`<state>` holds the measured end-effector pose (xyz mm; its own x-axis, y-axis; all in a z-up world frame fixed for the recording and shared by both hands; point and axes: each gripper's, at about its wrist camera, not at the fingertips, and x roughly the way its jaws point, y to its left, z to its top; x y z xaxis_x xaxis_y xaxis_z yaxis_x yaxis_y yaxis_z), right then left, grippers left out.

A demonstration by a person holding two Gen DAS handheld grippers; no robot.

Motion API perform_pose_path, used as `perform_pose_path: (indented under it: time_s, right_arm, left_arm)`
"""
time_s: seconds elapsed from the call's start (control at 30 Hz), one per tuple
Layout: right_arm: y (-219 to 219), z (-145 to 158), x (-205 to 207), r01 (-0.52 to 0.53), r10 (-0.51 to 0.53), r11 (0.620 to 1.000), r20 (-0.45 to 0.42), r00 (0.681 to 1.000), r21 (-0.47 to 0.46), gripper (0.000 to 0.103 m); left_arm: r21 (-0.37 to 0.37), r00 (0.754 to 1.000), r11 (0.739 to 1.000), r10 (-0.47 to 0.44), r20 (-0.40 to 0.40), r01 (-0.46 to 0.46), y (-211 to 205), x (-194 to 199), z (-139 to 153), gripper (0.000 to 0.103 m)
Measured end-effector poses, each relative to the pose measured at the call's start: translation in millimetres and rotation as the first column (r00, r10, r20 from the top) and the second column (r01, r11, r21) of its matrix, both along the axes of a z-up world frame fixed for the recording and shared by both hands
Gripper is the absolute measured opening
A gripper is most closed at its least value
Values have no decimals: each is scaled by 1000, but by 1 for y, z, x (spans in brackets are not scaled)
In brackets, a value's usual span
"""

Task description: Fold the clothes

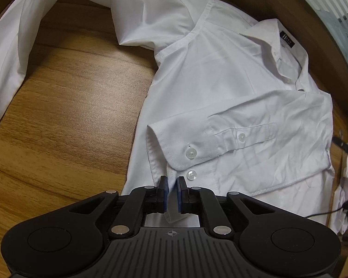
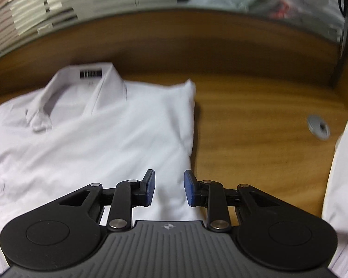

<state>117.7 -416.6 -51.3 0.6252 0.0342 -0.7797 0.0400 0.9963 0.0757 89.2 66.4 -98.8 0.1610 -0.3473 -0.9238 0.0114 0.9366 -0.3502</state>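
A soft white shirt [image 1: 220, 81] lies flat on the smooth brown wooden table [image 1: 69, 115]. The left gripper [image 1: 172, 193] pinches the shirt's cuff [image 1: 181, 148], which has round shiny buttons. A small black label [image 2: 90, 73] sits in the collar; its writing is too blurry. The right gripper [image 2: 169, 187] hangs open, holding nothing.

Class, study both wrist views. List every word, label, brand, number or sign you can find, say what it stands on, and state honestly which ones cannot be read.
Black neck label inside the collar of the white shirt: pale lettering, too small to read.
The same label in the right wrist view: too blurred to read.
Crosshair mark on the left gripper's body: a sign, no text.
No other readable words or numbers.
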Motion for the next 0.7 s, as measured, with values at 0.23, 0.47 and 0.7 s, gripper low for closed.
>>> perform_pose_path:
  time_s: [0.23,0.47,0.7]
  right_arm:
    - [0,-19,52,5,-5,1000,-4,1000,-3,32]
    - [7,-37,67,0,-2,999,-30,1000,-48,32]
    - [21,-2,55,17,-17,1000,-31,999,-15,34]
  left_arm:
    - [-27,1000,1000,14,-9,-14,5,2,-2,12]
    - [-50,999,998,48,0,-48,12,-1,0,12]
    - [-42,989,992,120,90,-117,41,-15,25,49]
